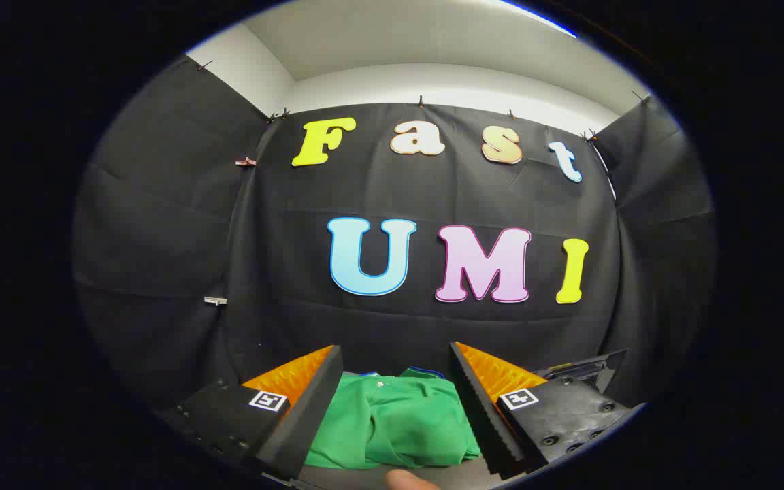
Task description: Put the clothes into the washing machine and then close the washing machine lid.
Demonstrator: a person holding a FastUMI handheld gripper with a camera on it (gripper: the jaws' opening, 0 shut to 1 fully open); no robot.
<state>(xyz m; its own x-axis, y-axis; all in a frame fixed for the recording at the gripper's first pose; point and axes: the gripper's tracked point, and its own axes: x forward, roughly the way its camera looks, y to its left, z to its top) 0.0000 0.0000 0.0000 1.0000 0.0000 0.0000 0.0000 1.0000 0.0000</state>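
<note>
One garment so far, a green shirt (392,422), lies bunched between my fingers, and my tongs (392,398) are spread wide, gripping nothing. Washing machine? I can't spot it, so by my reckoning the loading and the lid are both left to do. I can't make out any brand; each finger just carries a small square marker (268,401), with nothing readable on it.

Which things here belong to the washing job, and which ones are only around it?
Belong to the job:
- green garment, lying between the fingers, which do not press on it
- gripper, open

Only around:
- black cloth wall beyond the fingers
- small clips on that cloth
- a fingertip of the person, below the garment
</note>
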